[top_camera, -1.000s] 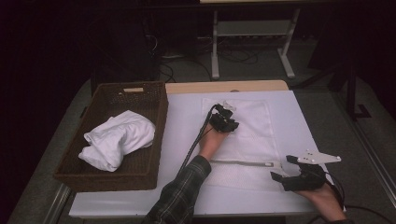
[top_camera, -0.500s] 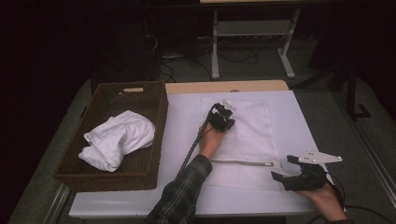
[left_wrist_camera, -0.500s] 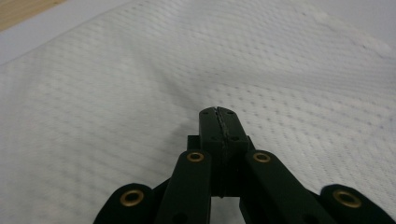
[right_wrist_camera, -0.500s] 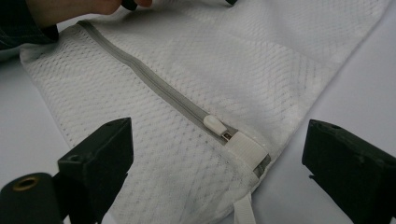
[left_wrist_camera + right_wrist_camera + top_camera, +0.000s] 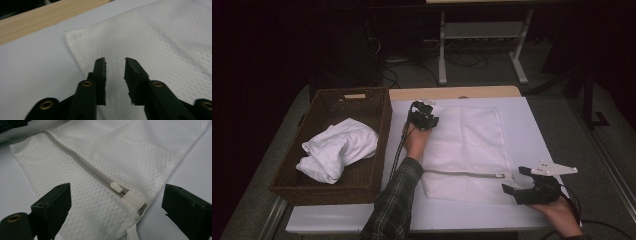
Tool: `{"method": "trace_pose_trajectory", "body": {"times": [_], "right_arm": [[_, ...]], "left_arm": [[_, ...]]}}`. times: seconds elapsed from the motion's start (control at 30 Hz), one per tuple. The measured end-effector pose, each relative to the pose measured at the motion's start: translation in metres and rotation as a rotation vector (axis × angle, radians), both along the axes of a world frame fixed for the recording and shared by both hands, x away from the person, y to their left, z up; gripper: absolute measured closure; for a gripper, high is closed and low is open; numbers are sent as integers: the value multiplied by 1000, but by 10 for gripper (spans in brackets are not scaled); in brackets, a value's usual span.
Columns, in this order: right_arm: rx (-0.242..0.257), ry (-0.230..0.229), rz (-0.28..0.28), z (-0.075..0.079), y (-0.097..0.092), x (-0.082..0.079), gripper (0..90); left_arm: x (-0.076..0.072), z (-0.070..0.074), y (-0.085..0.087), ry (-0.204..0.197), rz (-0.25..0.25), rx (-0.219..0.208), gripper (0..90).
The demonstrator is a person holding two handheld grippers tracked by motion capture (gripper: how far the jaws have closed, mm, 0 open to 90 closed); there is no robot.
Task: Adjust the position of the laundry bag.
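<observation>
A white mesh laundry bag (image 5: 469,145) lies flat on the white table (image 5: 542,130), with its grey zipper (image 5: 462,173) along the near edge. My left gripper (image 5: 424,107) hovers over the bag's far left corner (image 5: 75,37). Its jaws (image 5: 115,62) have just been opening and now stand a little apart, with nothing between them. My right gripper (image 5: 516,180) rests at the zipper's right end, wide open. The white zipper pull (image 5: 117,187) lies on the bag between its jaws (image 5: 117,192), untouched.
A dark wicker basket (image 5: 384,135) stands at the left of the table and holds a bundled white cloth (image 5: 337,147). A wooden strip (image 5: 452,93) runs along the table's far edge. Beyond it are a dark floor and a metal stand (image 5: 482,30).
My left gripper has moved left and slightly away, from the bag's left-middle to its far left corner. The right gripper has stayed put.
</observation>
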State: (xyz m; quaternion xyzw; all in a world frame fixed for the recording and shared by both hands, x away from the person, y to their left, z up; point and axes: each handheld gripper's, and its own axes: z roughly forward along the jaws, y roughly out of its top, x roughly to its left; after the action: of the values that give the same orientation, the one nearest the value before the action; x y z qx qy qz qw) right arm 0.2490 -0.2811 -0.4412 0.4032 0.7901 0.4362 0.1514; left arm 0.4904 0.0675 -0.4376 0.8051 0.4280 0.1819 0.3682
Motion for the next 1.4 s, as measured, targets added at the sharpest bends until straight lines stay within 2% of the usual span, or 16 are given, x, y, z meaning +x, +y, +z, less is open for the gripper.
{"method": "trace_pose_trajectory", "body": {"times": [0.17,0.27,0.33,0.37,0.5,0.7,0.8,0.83,1.0,1.03,1.1,1.2,1.3,1.37,1.4], "right_arm": [[2,3,1,0,0,0,84],[1,3,-2,0,0,0,84],[2,3,-3,0,-1,0,84],[2,2,-3,0,-1,0,84],[1,1,-2,0,-1,0,84],[1,0,-4,0,-2,0,84],[1,0,-3,0,-2,0,84],[1,0,-1,0,-1,0,84],[0,3,-2,0,-1,0,84],[1,4,-1,-1,0,1,84],[0,3,3,-1,0,1,84],[-2,5,6,-1,1,1,84],[-4,5,11,-1,3,2,84],[-5,4,12,-1,3,2,84],[-7,3,14,-1,4,3,84]], "left_arm": [[10,-8,10,26,30,4,659],[12,-12,7,29,20,66,726],[13,-14,6,26,16,50,748],[13,-14,5,24,15,51,796],[11,-14,1,7,2,84,891],[14,-11,14,11,52,62,899],[17,-9,28,10,93,29,898],[17,-9,30,11,104,39,898],[14,-8,37,15,114,17,887],[12,-6,38,21,105,11,785],[9,-3,38,36,87,-5,687],[2,-1,37,68,50,-29,582],[-6,0,35,84,9,-46,495],[-8,0,34,83,1,-48,446],[-14,1,32,93,-27,-61,446]]}}
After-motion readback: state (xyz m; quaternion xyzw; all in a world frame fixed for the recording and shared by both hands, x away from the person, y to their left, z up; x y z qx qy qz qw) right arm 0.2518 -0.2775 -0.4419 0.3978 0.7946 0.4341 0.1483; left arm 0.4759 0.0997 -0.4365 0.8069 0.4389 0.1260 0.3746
